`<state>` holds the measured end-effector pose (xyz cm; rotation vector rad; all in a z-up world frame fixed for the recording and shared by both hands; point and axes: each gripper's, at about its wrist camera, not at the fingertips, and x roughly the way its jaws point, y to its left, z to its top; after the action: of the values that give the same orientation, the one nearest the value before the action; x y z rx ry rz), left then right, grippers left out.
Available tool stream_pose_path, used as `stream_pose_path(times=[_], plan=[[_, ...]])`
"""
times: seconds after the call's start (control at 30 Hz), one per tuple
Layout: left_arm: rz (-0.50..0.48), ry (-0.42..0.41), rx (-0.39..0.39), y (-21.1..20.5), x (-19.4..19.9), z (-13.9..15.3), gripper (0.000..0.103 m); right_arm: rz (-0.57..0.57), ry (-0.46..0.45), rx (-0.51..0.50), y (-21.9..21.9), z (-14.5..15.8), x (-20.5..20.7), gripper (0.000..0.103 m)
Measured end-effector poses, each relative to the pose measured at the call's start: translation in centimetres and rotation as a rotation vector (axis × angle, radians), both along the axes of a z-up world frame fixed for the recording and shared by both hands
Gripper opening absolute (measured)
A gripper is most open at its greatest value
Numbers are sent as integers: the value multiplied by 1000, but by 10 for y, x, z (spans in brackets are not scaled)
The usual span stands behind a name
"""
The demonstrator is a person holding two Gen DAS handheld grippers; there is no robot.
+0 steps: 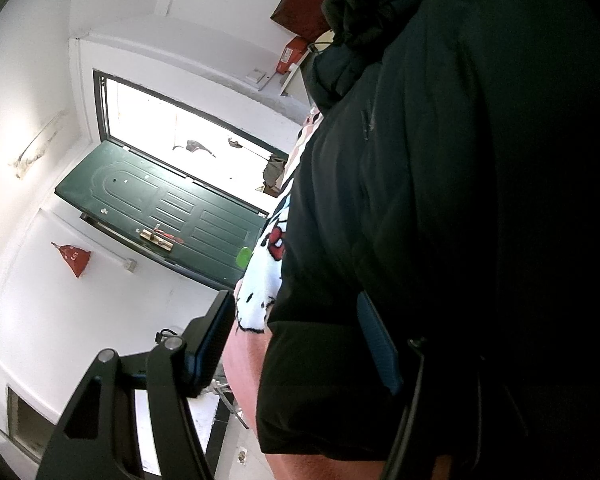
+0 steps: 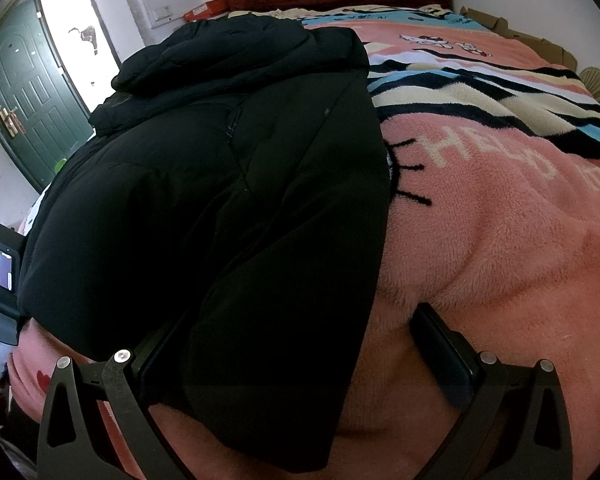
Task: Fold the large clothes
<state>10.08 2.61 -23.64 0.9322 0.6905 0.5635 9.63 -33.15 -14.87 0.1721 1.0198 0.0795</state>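
Right wrist: black jacket [image 2: 220,200] between spread fingers [image 2: 444,364].

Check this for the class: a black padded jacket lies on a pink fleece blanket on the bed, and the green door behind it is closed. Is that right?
Not quite. The green door stands open, with daylight in the doorway; the right wrist view shows it. The black padded jacket does lie on the pink fleece blanket.

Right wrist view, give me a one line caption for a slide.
Open right gripper straddles the hem of a black padded jacket lying on a pink fleece blanket.
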Motion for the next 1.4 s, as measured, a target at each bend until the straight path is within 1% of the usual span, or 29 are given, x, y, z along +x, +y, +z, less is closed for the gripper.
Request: stream_pose_path(times=[1.07,1.27,1.4], plan=[[-1,14,-40,-6,0,6,62,-1,-2,21,0,-1,1,103],[5,19,-66,-4,-1,8,62,-1,-2,22,0,-1,1,103],[5,20,-69,-4,-1,8,62,-1,-3,27,-2,-2,2,103]])
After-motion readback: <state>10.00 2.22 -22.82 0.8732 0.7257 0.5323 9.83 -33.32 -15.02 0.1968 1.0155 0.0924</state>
